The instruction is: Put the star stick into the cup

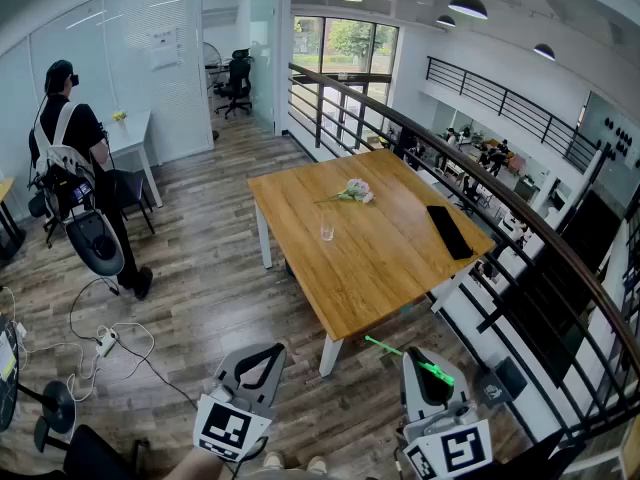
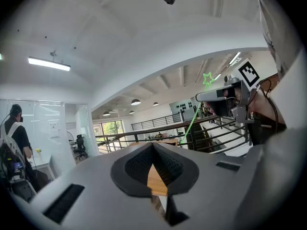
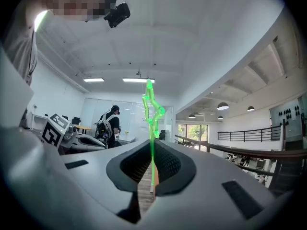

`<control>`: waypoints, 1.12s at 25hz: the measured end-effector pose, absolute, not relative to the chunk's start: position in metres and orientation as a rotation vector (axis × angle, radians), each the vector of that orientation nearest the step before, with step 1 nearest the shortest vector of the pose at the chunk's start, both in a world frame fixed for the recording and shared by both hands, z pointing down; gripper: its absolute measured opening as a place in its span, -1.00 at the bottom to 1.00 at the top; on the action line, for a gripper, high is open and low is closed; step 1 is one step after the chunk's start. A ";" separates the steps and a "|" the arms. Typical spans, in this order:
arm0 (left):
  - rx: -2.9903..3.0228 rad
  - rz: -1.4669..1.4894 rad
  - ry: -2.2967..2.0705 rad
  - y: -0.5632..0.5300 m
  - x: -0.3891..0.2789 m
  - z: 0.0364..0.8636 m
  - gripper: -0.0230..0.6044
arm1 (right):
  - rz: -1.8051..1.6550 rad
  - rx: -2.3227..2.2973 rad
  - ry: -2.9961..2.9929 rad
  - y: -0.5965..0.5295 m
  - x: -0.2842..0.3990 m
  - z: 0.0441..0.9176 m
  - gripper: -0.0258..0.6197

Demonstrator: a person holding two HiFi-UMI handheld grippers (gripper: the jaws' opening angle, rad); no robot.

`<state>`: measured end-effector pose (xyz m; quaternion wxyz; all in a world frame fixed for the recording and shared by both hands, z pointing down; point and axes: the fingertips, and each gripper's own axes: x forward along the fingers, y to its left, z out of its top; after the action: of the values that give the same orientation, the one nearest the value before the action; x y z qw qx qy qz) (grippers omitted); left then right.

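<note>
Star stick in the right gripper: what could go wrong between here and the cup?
The star stick is thin and pinched only by the right gripper, jaws closed, so it may swivel or slip. The cup is small and clear, standing far off on the table; a badly aimed tip could knock it over. The flower lying near it might get brushed.
</note>
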<state>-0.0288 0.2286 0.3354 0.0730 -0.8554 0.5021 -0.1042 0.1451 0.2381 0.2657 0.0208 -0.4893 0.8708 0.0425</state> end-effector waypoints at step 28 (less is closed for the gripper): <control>-2.467 -0.302 1.623 0.193 0.007 0.352 -0.88 | 0.159 -1.421 2.782 0.189 0.190 0.298 -0.80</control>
<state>0.0069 0.1931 0.3521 0.0864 -0.8280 0.5447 -0.1014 0.1900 0.1890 0.2985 0.0066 -0.4543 0.8894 0.0509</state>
